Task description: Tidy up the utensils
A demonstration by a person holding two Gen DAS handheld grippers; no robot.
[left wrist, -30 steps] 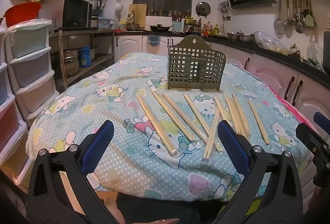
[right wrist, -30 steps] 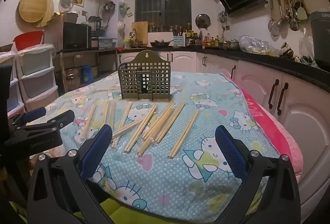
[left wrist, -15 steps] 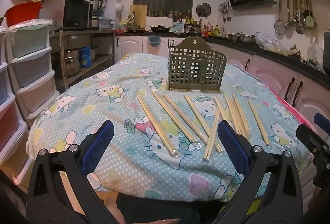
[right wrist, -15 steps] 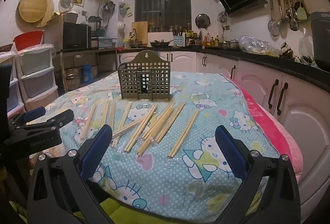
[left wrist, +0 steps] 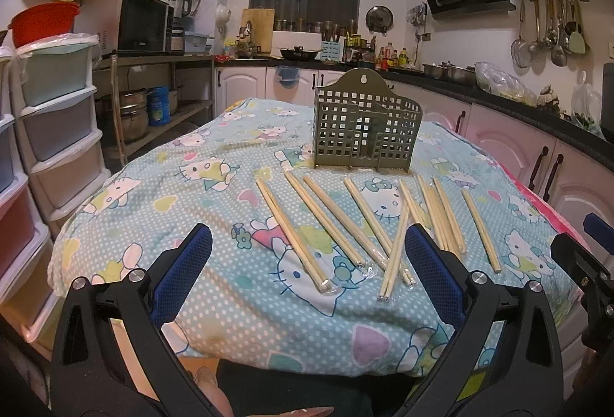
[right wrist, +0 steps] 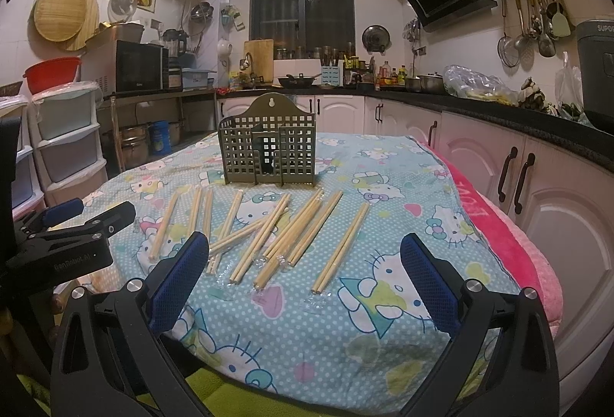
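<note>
my left gripper [left wrist: 307, 263]: jaws wide apart, holding nothing | my right gripper [right wrist: 305, 265]: jaws wide apart, empty | chopsticks [right wrist: 268, 232] untouched, near side of holder [right wrist: 268, 152]

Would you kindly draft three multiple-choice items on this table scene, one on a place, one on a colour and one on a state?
1. Where does the olive-green perforated plastic utensil holder stand relative to the wrapped pale wooden chopsticks?
A. Behind them, farther from the grippers
B. On top of them
C. At the near table edge

2. What colour are the pads of the right gripper?
A. Red
B. Blue
C. White

3. What state is the left gripper in?
A. Shut on a chopstick
B. Open, holding nothing
C. Shut, empty

Answers: 1 A, since the holder stands upright beyond the chopsticks' far ends. 2 B, as both pads show blue. 3 B, because its jaws stand wide apart with only cloth between them.
</note>
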